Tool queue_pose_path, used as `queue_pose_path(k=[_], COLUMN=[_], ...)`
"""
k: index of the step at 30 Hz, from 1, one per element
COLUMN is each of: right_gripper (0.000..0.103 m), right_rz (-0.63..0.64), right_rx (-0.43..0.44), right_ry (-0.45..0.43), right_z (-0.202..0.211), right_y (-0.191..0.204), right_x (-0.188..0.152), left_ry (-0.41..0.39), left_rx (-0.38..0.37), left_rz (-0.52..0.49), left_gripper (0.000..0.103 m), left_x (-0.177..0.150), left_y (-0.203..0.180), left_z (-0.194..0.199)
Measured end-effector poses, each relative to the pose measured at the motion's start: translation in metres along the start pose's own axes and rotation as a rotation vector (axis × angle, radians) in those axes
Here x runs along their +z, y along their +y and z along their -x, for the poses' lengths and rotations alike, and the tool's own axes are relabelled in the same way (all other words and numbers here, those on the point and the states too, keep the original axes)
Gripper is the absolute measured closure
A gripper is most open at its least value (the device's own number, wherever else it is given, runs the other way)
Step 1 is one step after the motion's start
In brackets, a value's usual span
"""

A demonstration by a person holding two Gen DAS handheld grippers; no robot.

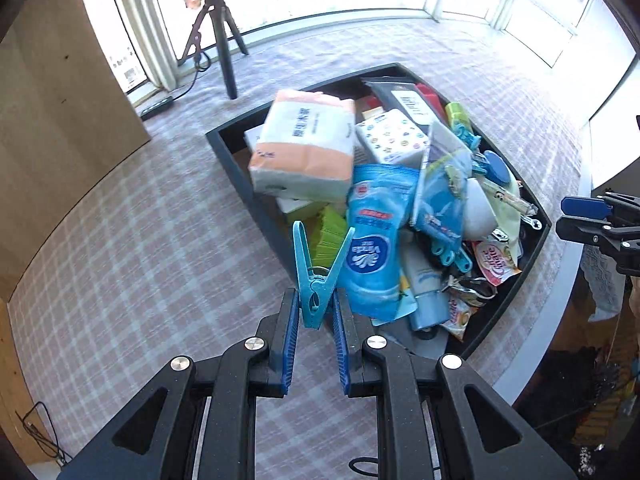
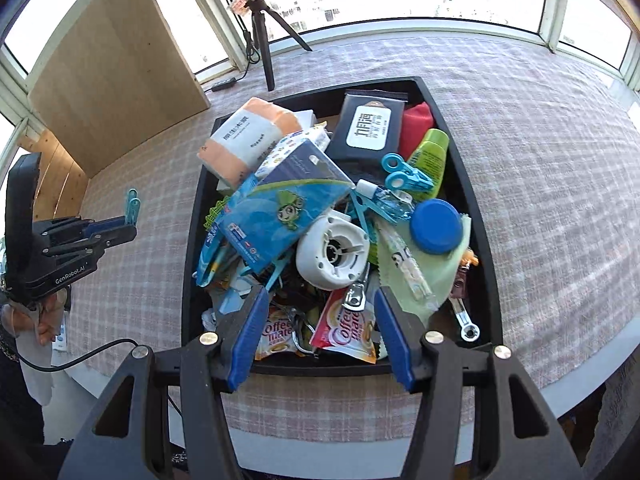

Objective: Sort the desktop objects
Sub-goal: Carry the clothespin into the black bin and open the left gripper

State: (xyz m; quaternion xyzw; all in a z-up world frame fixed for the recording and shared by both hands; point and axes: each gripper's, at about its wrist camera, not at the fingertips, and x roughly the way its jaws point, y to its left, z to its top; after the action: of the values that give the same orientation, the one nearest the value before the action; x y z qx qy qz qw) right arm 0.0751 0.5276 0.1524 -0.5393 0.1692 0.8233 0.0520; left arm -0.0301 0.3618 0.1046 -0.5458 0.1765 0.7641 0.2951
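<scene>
My left gripper (image 1: 316,304) is shut on a teal clothespin (image 1: 318,272), holding it above the checked tablecloth just left of the black tray (image 1: 236,160); it also shows in the right wrist view (image 2: 124,220) with the clothespin (image 2: 132,206). The tray (image 2: 476,208) is heaped with several items: an orange-white tissue pack (image 2: 248,136), a black wipes pack (image 2: 370,126), a white round device (image 2: 332,252), a blue lid (image 2: 436,226), Coffee-mate sachets (image 2: 346,330). My right gripper (image 2: 320,300) is open and empty over the tray's near end; it also shows in the left wrist view (image 1: 580,220).
A tripod (image 2: 264,40) stands at the back of the table, and a wooden board (image 2: 116,92) leans at the back left. A cable and power strip (image 1: 158,106) lie near the window. The table edge (image 2: 560,396) runs close along the near side.
</scene>
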Motion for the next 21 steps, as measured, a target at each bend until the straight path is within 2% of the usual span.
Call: queue_pose_path(k=[5, 9, 12, 14, 15, 21], right_gripper=[0.049, 0.049, 0.049, 0.049, 0.049, 0.049], right_rz=[-0.087, -0.141, -0.168, -0.180, -0.183, -0.174], right_rx=[-0.033, -0.045, -0.055, -0.058, -0.060, -0.062], right_ry=[-0.008, -0.018, -0.025, -0.023, -0.021, -0.030], right_z=[0.018, 0.029, 0.034, 0.036, 0.036, 0.039], right_y=[-0.053, -0.083, -0.099, -0.106, -0.109, -0.107], right_x=[-0.027, -0.048, -0.058, -0.063, -0.066, -0.066], left_ry=[0.024, 0.051, 0.070, 0.074, 0.065, 0.049], left_rx=[-0.063, -0.077, -0.063, -0.040, -0.037, -0.031], left_rz=[-0.125, -0.178, -0.190, -0.175, -0.170, -0.092], left_gripper=[0.087, 0.087, 0.085, 0.059, 0.057, 0.057], left_x=[0.016, 0.023, 0.028, 0.031, 0.031, 0.021], left_y=[-0.071, -0.105, -0.117, -0.119, -0.119, -0.101], left_z=[-0.012, -0.028, -0.037, -0.040, -0.039, -0.032])
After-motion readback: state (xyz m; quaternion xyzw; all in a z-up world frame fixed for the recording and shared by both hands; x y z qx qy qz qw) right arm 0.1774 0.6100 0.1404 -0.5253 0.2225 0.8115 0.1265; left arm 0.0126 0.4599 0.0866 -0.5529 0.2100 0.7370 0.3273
